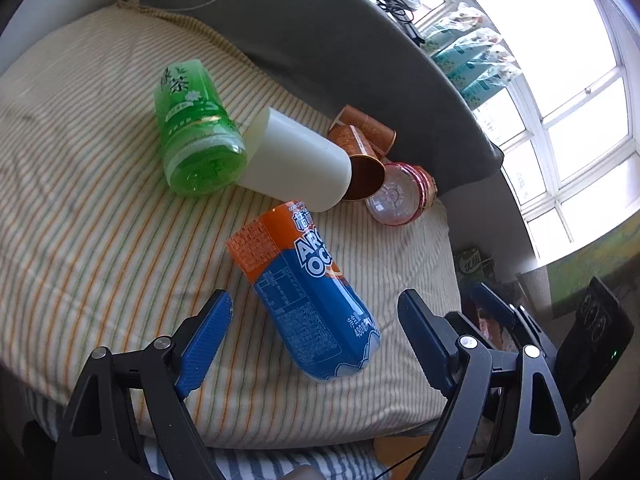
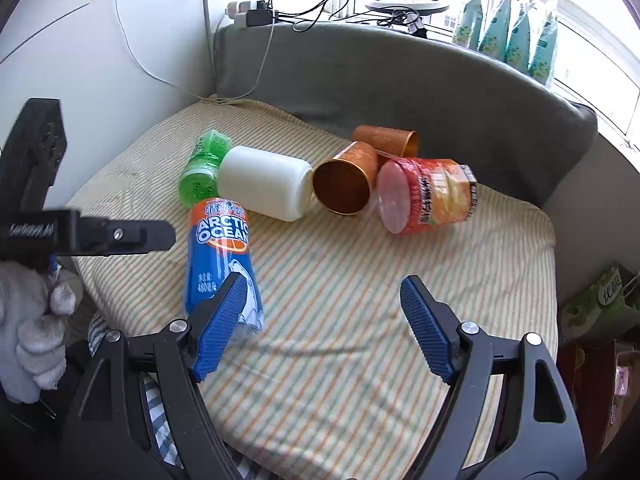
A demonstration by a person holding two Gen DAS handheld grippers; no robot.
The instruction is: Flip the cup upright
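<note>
Several cups lie on their sides on a striped cushion point(image 2: 360, 280). A blue and orange "Arctic Ocean" cup point(image 1: 308, 296) point(image 2: 222, 264) lies nearest, between the open fingers of my left gripper point(image 1: 316, 340), untouched. Behind it lie a white cup point(image 1: 296, 160) point(image 2: 266, 188), a green cup point(image 1: 192, 132) point(image 2: 202, 168), two copper cups point(image 1: 360, 140) point(image 2: 346, 182) and a red-labelled clear cup point(image 1: 400, 194) point(image 2: 428, 196). My right gripper point(image 2: 324, 328) is open and empty over the cushion's front, its left finger just in front of the blue cup.
A grey backrest point(image 2: 440, 92) curves behind the cushion. Cables and packets point(image 2: 508, 28) sit on the window ledge. Boxes point(image 2: 600, 300) stand to the right of the seat. The gloved hand holding the left gripper's handle point(image 2: 32, 320) shows at left.
</note>
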